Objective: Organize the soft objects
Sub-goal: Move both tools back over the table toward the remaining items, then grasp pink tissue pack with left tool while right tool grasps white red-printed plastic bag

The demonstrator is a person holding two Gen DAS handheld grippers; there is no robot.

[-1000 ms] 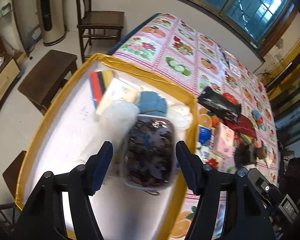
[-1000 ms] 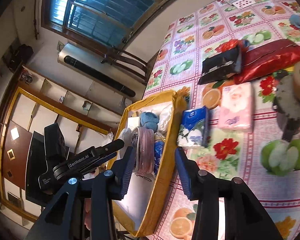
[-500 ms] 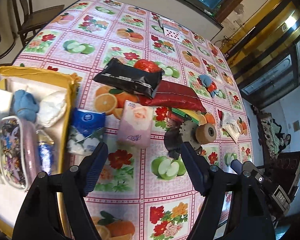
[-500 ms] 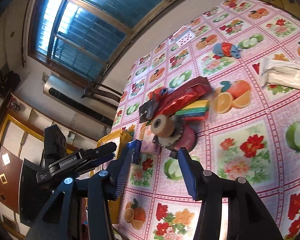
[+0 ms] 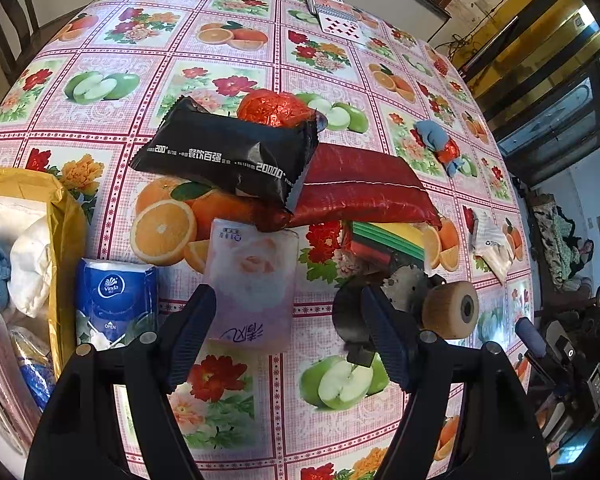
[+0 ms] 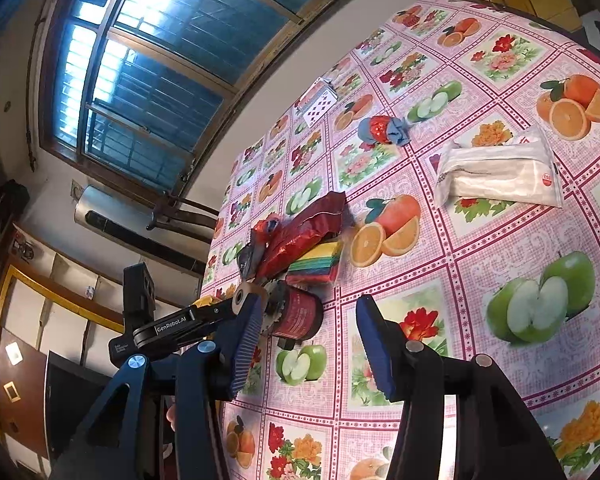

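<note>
My left gripper (image 5: 288, 332) is open above the table, its fingers straddling the near end of a pink tissue pack (image 5: 254, 276). A blue Vinda tissue pack (image 5: 114, 300) lies to its left, beside the yellow-rimmed box (image 5: 66, 220) that holds white and blue soft things. A black packet (image 5: 228, 152) rests on a red bag (image 5: 360, 188). My right gripper (image 6: 304, 340) is open and holds nothing, low over the cloth. A white tissue pack (image 6: 496, 172) lies ahead on its right, and a blue and red cloth bundle (image 6: 384, 130) lies farther off.
A dark can with a wooden roller (image 5: 450, 310) stands by a stack of coloured sponges (image 5: 388, 240). Playing cards (image 5: 336, 20) lie at the far edge. The left gripper's body (image 6: 172, 326) shows to the left in the right wrist view. Chairs stand beyond the table.
The left gripper has swung from over the box to the table and come in over the pink tissue pack. The right gripper has turned right, toward the white tissue pack.
</note>
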